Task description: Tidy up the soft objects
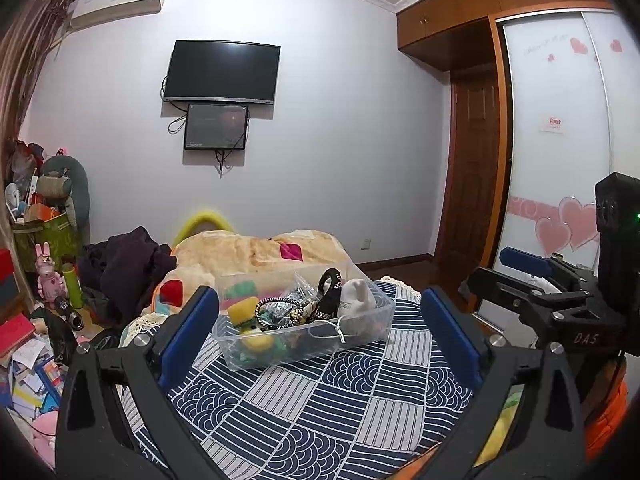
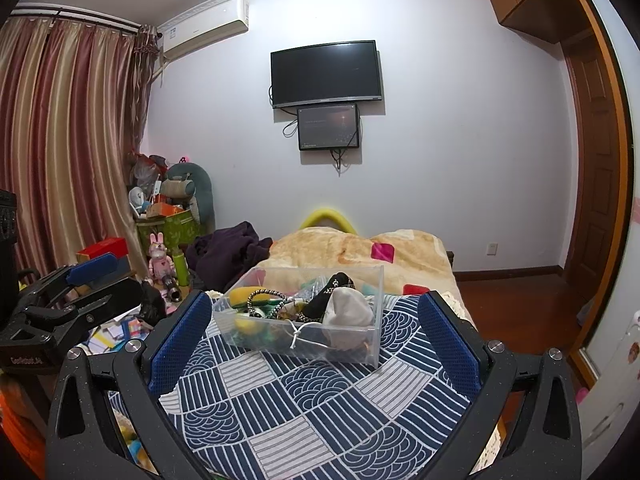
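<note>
A clear plastic box point(image 1: 256, 356) stands on the blue and white patterned cloth point(image 1: 320, 412) on the bed. It holds soft things: yellow and green sponges point(image 1: 244, 308), a braided band point(image 1: 280, 314), a black pouch point(image 1: 330, 292) and a white drawstring bag point(image 1: 358, 300). My left gripper point(image 1: 320, 312) is open and empty, held above the cloth just short of the box. My right gripper point(image 2: 316, 320) is open and empty too, facing the same box point(image 2: 360, 354) with the white bag point(image 2: 348, 308) nearest. Each gripper shows at the edge of the other's view.
A beige blanket point(image 1: 256, 250) and dark clothes point(image 1: 128, 268) lie behind the box. Clutter of books, toys and a green bin point(image 2: 168, 228) fills the floor at the left. A wooden door point(image 2: 592, 184) and wardrobe point(image 1: 556, 140) stand at the right.
</note>
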Motion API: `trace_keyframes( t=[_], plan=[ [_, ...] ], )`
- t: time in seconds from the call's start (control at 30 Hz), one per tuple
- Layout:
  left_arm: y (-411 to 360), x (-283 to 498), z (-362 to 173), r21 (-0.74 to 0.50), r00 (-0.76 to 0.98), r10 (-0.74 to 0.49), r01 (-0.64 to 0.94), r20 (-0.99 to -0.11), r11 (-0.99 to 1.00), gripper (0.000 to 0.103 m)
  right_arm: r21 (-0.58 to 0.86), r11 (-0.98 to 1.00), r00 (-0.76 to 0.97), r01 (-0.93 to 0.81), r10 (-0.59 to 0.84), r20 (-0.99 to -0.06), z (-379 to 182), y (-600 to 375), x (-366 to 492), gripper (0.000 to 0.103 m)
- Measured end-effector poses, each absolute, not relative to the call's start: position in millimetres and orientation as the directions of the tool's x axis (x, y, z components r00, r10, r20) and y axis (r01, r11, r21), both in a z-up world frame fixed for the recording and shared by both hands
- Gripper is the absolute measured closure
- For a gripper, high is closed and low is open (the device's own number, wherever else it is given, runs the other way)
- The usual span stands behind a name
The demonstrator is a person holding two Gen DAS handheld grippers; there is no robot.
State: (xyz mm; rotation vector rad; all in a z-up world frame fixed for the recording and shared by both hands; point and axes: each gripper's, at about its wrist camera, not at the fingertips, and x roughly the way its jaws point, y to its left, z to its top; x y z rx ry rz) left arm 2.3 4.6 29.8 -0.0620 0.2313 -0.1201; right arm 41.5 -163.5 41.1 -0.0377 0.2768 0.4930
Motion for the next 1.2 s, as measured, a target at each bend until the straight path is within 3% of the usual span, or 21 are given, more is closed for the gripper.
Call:
trace_keyframes(
  t=[1.2],
  plan=[
    [6.1, 7.5, 23.8, -0.111, 0.956, -0.137, 0.111, -0.258, 0.988, 0.0, 0.029, 0.878, 0.838, -0.478, 0.465, -0.284, 34.6, -161.2, 41.5, 0.0]
  ],
)
